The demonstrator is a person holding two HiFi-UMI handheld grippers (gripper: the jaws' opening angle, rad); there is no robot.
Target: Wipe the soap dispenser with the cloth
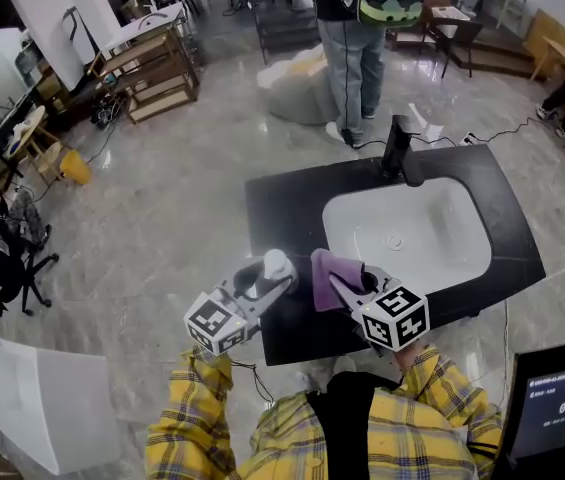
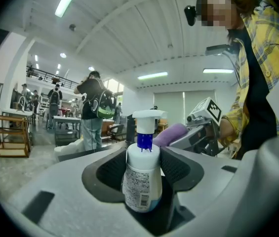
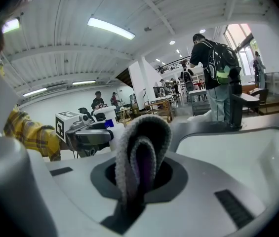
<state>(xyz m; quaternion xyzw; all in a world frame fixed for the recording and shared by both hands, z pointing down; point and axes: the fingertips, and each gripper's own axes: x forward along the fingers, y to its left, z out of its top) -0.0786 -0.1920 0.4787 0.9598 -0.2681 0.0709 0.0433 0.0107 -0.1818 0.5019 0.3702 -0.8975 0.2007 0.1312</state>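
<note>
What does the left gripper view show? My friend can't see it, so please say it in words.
The left gripper holds a white soap dispenser with a blue neck upright between its jaws. Behind it, the right gripper holds a purple cloth, and a person in a yellow checked shirt is at right.

Left hand-held gripper [image 1: 278, 273] clamped wide; right hand-held gripper [image 1: 340, 288] clamped tight.
</note>
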